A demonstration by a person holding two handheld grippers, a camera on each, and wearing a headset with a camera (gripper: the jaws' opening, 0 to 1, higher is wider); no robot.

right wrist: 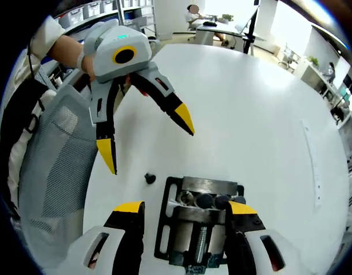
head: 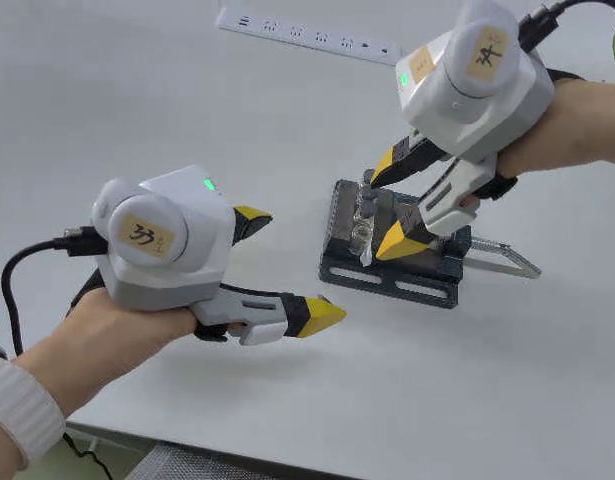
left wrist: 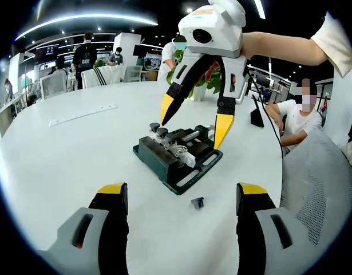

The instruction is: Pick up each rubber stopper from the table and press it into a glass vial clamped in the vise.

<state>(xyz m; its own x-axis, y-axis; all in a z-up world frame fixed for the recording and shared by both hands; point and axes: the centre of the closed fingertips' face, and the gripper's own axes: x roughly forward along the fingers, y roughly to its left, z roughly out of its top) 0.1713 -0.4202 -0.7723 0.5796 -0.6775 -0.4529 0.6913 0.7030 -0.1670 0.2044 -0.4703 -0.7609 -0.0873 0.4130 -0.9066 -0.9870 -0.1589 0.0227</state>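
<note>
Left gripper view: vise (left wrist: 178, 160) on a white table (left wrist: 55, 160), people (left wrist: 84, 57) behind.

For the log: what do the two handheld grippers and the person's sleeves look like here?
Both the left gripper and right gripper have rounded white-and-grey housings, a green light, tan stickers with handwritten marks, black jaws with yellow tips, and a black cable at the rear. A white ribbed cuff sits at the left wrist.
</note>
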